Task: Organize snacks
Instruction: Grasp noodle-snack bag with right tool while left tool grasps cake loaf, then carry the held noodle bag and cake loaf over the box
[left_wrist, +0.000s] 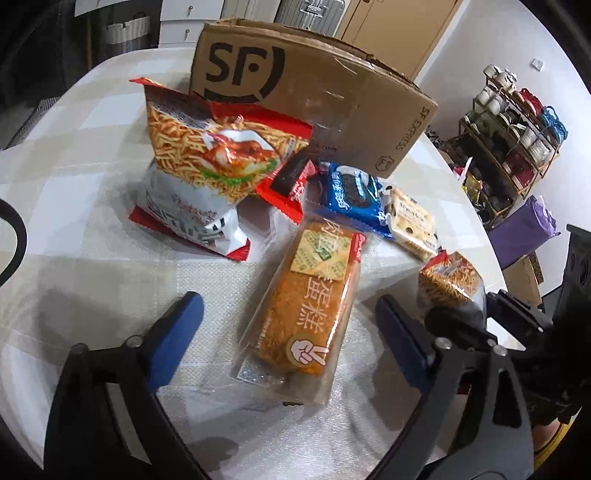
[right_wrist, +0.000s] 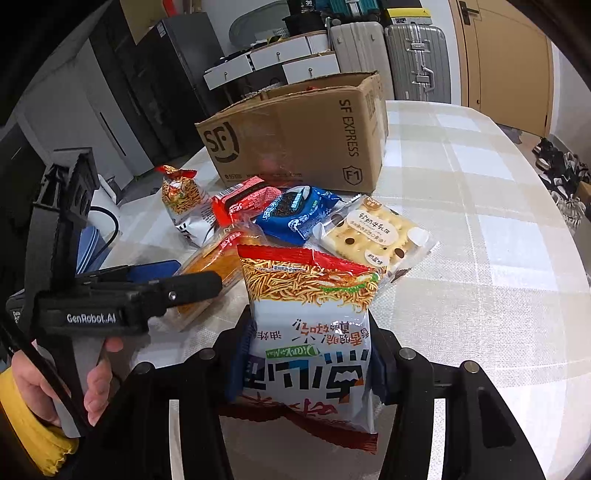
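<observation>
right gripper (right_wrist: 306, 373) jaws pinching a noodle snack bag (right_wrist: 308, 332) above the counter (right_wrist: 480, 258), left gripper (left_wrist: 288, 332) jaws spread around a pork floss cake pack (left_wrist: 303, 310), sf express box (left_wrist: 314, 96) behind

Counting now: two noodle-snack bags (right_wrist: 308, 325) (right_wrist: 183, 201), one cake pack (left_wrist: 306, 306), one blue cookie pack (left_wrist: 351, 195), one cracker pack (right_wrist: 373, 236), one red packet (right_wrist: 245, 201), one cardboard box (right_wrist: 295, 144).

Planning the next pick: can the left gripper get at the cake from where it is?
Probably yes. The left gripper has its jaws open on either side of the cake, and nothing lies across it.
</observation>
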